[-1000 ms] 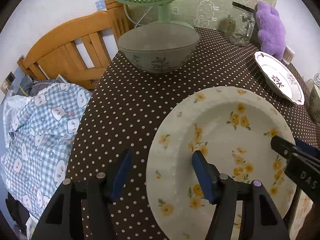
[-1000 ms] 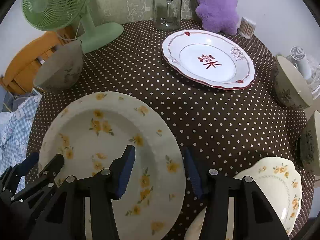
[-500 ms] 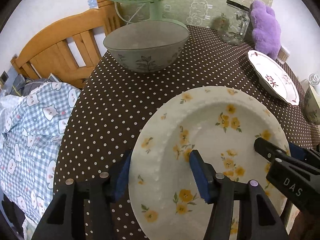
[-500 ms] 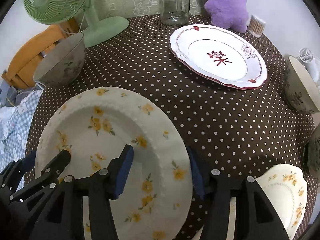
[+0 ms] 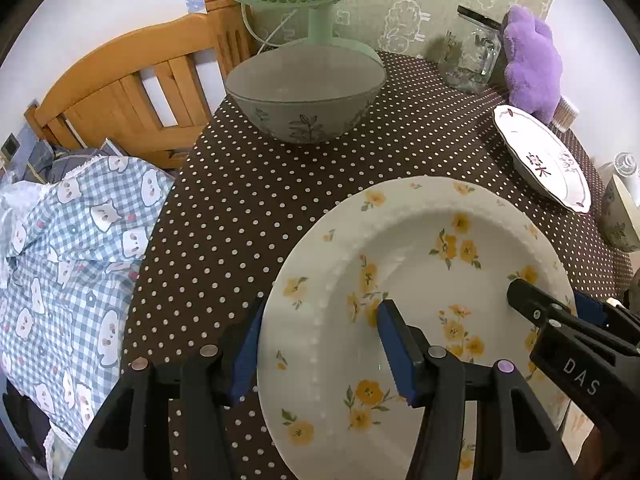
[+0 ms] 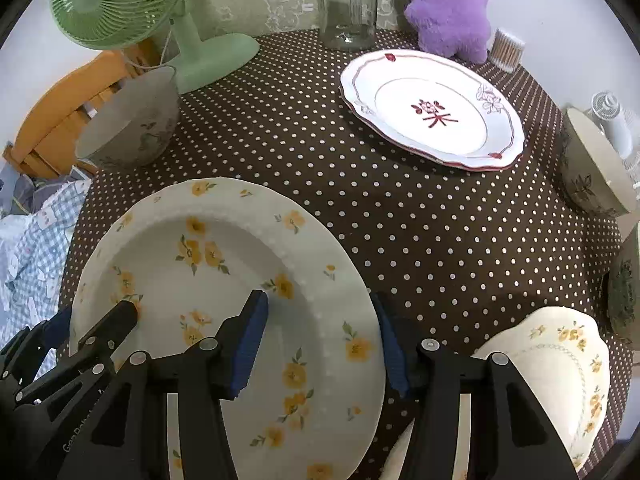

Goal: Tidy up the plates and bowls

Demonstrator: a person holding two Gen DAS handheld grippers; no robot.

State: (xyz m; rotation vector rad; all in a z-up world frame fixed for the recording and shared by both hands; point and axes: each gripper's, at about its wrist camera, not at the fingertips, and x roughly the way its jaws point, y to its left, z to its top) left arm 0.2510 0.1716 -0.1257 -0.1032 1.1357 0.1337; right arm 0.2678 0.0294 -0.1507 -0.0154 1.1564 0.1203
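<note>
Brown polka-dot cloth covers the table (image 6: pixel 420 240), with a green desk fan (image 6: pixel 120 4), a glass jar (image 6: pixel 347 4) and a purple plush toy (image 6: pixel 448 8) lined up along its far edge and a wooden chair (image 5: pixel 132 80) off the left side. Nearest the cameras lies the yellow-flowered plate (image 5: pixel 432 264), and both tools straddle it from opposite sides. On the plate's left rim, the left hand-held gripper (image 5: pixel 320 344) has one blue pad over the plate's face and the other outside the edge, with a clear gap between pads and china. At the right rim, the right hand-held gripper (image 6: pixel 324 336) sits the same way, spread wide, one pad above the well and one beyond the rim; whether either pad grazes the plate is hard to judge through the fisheye. A grey leaf-patterned bowl (image 5: pixel 304 92) stands at the far left by the fan base. Farther right rests a red-trimmed plate (image 6: pixel 434 108), apparently atop another, then two more bowls (image 6: pixel 596 176) at the right edge and a small scalloped floral plate (image 6: pixel 556 368) near the right tool.
</note>
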